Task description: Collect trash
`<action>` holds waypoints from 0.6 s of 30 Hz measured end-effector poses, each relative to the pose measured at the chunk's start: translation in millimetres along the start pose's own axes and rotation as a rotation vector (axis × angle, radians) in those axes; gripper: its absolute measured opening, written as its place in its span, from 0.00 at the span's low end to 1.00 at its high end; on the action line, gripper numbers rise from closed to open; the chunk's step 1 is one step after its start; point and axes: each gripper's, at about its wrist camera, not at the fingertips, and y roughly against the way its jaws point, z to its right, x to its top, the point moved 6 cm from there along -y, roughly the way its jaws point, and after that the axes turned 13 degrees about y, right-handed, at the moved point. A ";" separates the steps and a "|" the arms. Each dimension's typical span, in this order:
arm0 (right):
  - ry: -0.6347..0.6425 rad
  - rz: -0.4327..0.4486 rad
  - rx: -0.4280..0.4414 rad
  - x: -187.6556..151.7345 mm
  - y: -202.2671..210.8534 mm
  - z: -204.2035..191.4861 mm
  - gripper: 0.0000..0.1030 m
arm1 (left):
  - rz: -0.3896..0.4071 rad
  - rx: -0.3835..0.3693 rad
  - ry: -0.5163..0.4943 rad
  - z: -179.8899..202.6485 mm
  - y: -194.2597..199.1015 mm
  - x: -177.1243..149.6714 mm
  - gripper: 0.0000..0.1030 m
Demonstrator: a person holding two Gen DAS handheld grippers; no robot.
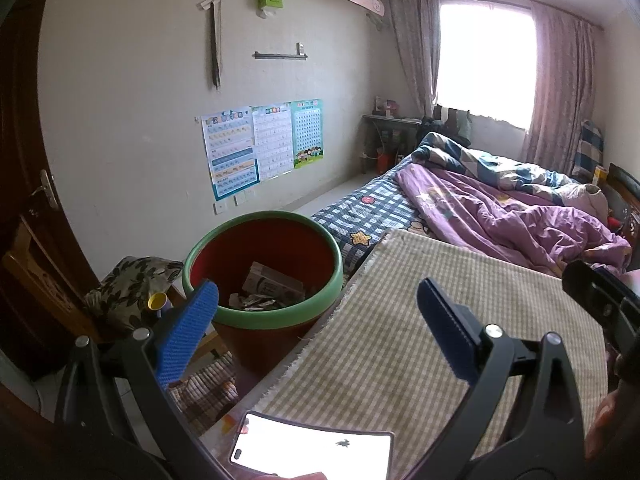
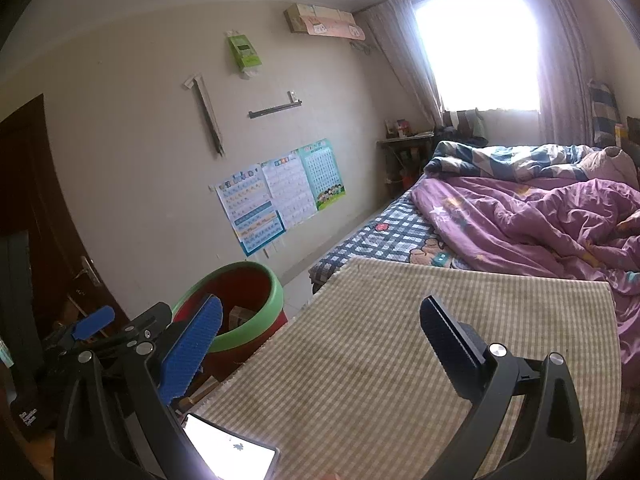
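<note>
A red bin with a green rim [image 1: 224, 248] stands left of a table covered by a beige checked cloth [image 1: 440, 320]. Crumpled paper and a small carton [image 1: 272, 284] lie inside it. My left gripper [image 1: 316, 300] is open and empty, held above the table's left edge with its left finger [image 1: 188, 332] in front of the bin. My right gripper [image 2: 320, 320] is open and empty over the cloth [image 2: 380, 360]. The bin [image 2: 256, 320] shows in the right wrist view beyond its left finger [image 2: 192, 352]. The left gripper [image 2: 100, 328] appears there at far left.
A lit phone [image 1: 312, 452] lies at the table's near edge, also in the right wrist view [image 2: 232, 452]. A bed with a purple quilt [image 1: 500, 208] lies behind the table. A chair with a patterned cushion [image 1: 132, 284] and a dark door [image 1: 20, 160] are left.
</note>
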 end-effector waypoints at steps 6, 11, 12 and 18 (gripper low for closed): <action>-0.006 -0.009 -0.003 -2.3 -1.9 3.9 0.93 | -0.011 -0.003 0.004 -0.7 -3.6 -1.0 0.95; -0.012 -0.021 -0.010 -6.4 -3.9 7.0 0.93 | -0.017 -0.010 0.002 -0.4 -6.5 -2.3 0.95; -0.013 -0.027 -0.012 -8.1 -5.1 8.1 0.93 | -0.016 -0.009 0.010 -1.8 -7.1 -3.4 0.95; -0.066 -0.168 -0.121 -48.3 -25.3 52.2 0.93 | -0.057 0.002 0.007 -9.3 -15.3 -9.8 0.95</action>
